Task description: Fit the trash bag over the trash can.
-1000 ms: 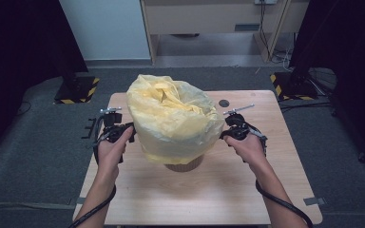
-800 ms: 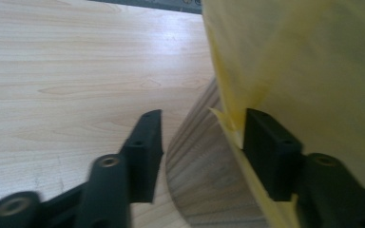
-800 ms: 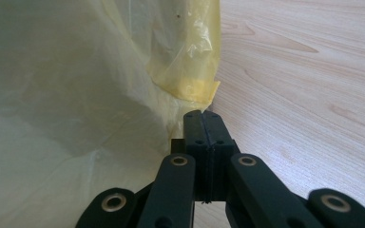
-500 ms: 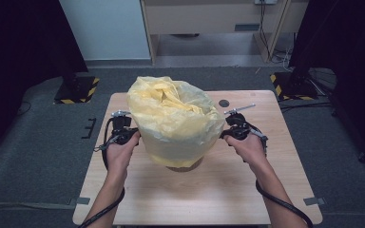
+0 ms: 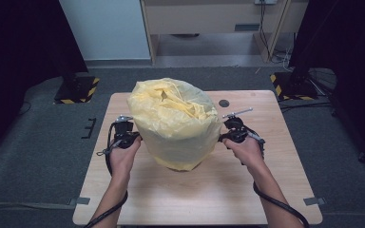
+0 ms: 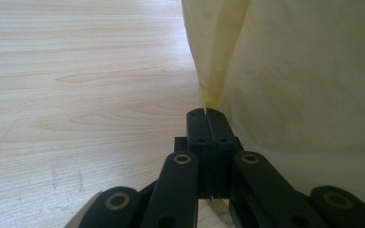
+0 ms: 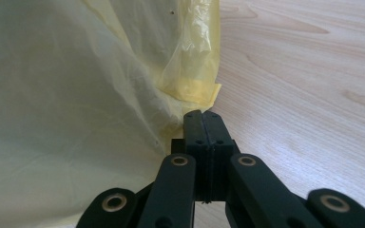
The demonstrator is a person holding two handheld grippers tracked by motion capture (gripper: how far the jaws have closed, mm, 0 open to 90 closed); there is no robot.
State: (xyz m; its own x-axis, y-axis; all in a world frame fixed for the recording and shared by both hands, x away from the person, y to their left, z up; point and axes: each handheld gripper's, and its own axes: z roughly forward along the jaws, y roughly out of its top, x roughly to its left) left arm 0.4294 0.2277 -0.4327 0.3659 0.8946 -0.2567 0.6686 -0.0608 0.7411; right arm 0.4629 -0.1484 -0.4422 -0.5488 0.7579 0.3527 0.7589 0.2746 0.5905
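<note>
1. Nearest in the left gripper view, the left gripper (image 6: 204, 114) had its two black jaws pressed flat together. The yellow bag (image 6: 309, 76) hung just to the right of the tips. No film showed between them, so whether they pinched plastic could not be told.
2. In the right gripper view, the right gripper (image 7: 202, 115) was likewise closed tip to tip, with a crumpled fold of the bag just ahead and to its left. A grip on the film could not be confirmed there either.
3. From the high view, the bag (image 5: 173, 123) stood between the two grippers, draped over something on the wooden table (image 5: 195, 194).
4. The step in hand looked like pulling the bag down over the object beneath. The next move probably called for an even, matched pull on both sides, so the thin film neither tore nor slipped.
</note>
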